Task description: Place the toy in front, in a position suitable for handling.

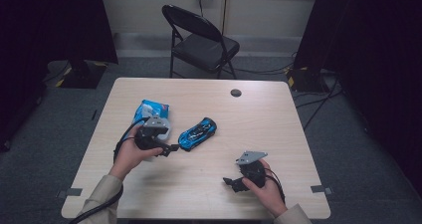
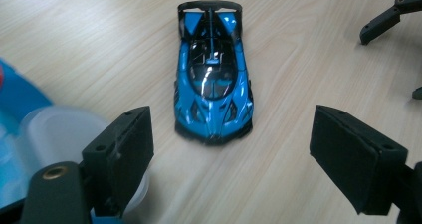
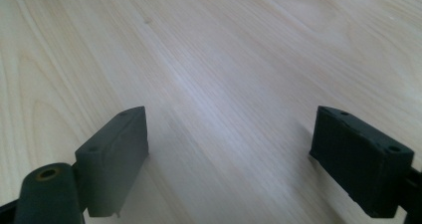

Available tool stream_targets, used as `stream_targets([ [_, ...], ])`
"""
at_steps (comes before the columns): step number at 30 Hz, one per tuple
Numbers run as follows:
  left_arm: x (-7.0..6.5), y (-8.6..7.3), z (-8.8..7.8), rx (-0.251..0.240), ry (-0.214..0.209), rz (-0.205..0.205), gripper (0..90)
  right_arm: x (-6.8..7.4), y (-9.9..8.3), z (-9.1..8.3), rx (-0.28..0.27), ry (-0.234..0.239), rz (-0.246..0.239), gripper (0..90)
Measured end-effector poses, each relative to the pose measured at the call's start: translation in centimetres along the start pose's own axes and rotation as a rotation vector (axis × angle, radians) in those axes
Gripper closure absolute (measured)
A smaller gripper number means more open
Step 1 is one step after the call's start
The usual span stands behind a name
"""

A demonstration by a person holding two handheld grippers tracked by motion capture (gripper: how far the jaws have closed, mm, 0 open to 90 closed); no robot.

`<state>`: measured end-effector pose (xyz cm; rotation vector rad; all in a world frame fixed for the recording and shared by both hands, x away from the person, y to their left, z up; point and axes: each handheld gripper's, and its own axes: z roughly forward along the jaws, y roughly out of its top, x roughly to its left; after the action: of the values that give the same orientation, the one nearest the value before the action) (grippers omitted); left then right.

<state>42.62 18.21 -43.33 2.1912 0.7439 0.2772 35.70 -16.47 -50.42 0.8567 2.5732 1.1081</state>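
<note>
Jaws gaping empty, left gripper (image 2: pixel 231 149) is facing the blue toy car (image 2: pixel 213 82); right gripper (image 3: pixel 231 154), likewise spread, is hovering over bare table (image 3: pixel 224 50).

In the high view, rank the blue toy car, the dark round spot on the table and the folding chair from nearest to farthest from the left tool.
1. Blue toy car: just right of the left tool.
2. Dark round spot: farther up the table, toward its far edge.
3. Folding chair: on the floor beyond the table.

Bare table (image 1: pixel 259 129) right of car (image 1: pixel 197 133), packet (image 1: pixel 152 109) left.
</note>
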Motion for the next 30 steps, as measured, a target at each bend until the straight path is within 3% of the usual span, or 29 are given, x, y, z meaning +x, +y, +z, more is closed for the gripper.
stream_targets([
  [5, -0.1, 1.3, 2.0, 0.014, -0.015, 0.017, 17.1, -0.7, -0.9, -0.8, -0.002, -0.022, -0.008, 14.2],
  [12, 0.4, 2.3, 4.6, 0.023, -0.014, 0.017, 16.9, -2.0, -2.3, -2.0, -0.023, -0.058, 0.024, 13.8],
  [30, 1.4, 2.4, 7.7, 0.032, 0.024, -0.023, 16.0, -1.9, -2.5, -2.1, -0.022, -0.068, 0.024, 13.6],
])
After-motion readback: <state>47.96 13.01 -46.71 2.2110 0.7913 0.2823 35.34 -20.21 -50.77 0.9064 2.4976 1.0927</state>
